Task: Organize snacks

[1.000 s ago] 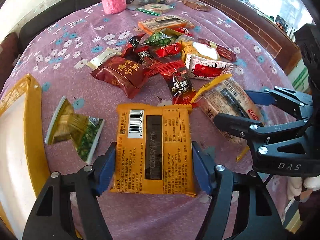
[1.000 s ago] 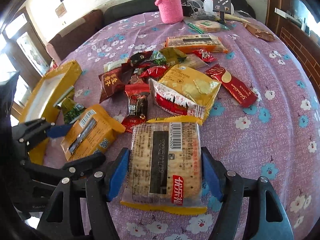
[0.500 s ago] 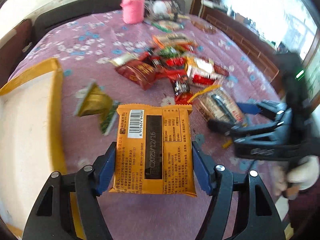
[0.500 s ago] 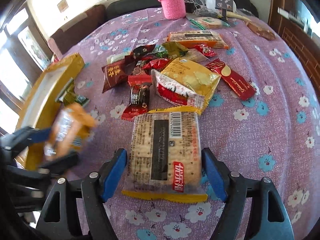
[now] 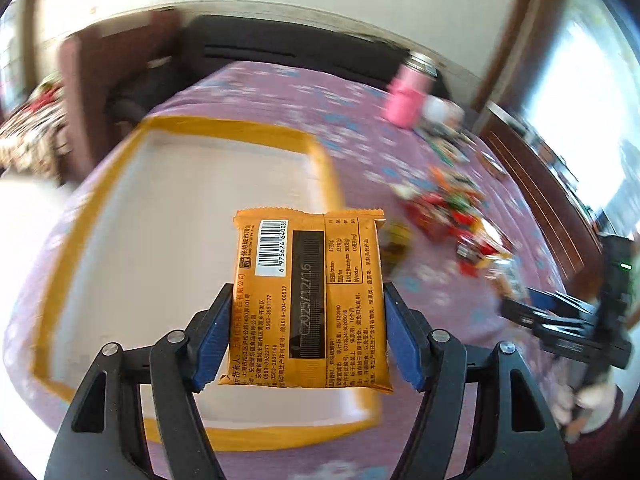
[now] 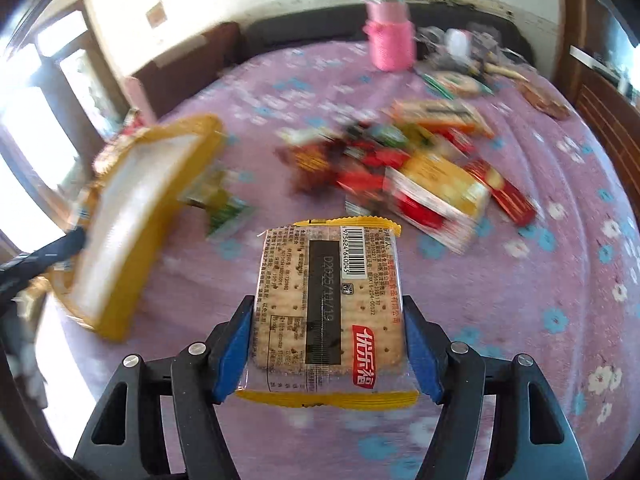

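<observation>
An orange snack packet [image 5: 308,280] with a barcode hangs between the blue pads of my left gripper [image 5: 307,296], which is shut on it. It hovers over the right part of a white tray with a yellow rim [image 5: 224,126]. My right gripper [image 6: 329,308] has its jaws closing on a clear cracker packet with yellow ends [image 6: 320,280]; both pads press its sides, and it is lifted off the purple flowered tablecloth [image 6: 560,280]. The tray [image 6: 132,216] lies to its left. In the left wrist view the right gripper [image 5: 524,302] shows blurred at the right.
A pile of red, green and orange snack packets [image 6: 380,156] lies mid-table, with a yellow and red bag [image 6: 436,196] at its near side. A green packet [image 6: 224,208] lies beside the tray. A pink bottle [image 6: 390,40] and clutter stand at the far edge.
My left gripper has swung left and up with the orange packet, from above the cloth to over the tray. The right gripper has risen slightly with the cracker packet.
</observation>
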A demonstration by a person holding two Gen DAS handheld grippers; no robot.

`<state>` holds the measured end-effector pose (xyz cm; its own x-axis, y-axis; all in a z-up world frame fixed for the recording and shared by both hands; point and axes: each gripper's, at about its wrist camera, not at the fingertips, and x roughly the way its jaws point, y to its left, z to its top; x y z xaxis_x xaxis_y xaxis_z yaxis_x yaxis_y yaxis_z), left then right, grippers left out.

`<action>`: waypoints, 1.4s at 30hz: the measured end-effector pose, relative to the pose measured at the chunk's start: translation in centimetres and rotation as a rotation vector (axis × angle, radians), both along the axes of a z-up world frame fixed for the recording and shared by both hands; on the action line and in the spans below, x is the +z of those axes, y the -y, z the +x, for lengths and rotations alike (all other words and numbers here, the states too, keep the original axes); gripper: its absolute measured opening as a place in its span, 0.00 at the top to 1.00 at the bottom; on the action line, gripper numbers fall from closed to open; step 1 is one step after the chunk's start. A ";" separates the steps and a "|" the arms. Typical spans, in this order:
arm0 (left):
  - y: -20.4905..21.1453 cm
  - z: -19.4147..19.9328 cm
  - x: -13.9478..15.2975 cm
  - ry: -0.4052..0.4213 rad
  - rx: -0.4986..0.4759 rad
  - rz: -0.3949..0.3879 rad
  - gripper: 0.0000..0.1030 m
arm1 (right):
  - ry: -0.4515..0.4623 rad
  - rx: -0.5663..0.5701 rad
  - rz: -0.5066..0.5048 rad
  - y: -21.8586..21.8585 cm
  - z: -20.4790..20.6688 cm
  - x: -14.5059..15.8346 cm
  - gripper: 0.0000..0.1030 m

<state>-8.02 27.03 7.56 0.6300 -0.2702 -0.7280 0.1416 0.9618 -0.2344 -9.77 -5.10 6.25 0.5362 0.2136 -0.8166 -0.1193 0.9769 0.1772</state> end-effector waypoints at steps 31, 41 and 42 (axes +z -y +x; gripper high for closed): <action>-10.7 0.0 -3.0 -0.037 0.255 -0.005 0.32 | -0.064 0.360 0.111 -24.0 5.7 -2.0 0.31; -10.7 -2.2 0.7 0.079 0.281 -0.068 0.32 | 0.091 0.261 0.166 -16.9 4.5 3.6 0.32; -10.4 -2.3 1.0 0.089 0.271 -0.080 0.32 | 0.096 0.207 0.162 -14.8 5.2 3.9 0.32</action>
<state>-10.33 37.39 8.52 0.7477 -0.1378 -0.6496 -0.0942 0.9463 -0.3091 -4.56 9.72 10.14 0.5410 0.4507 -0.7101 -0.3373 0.8897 0.3077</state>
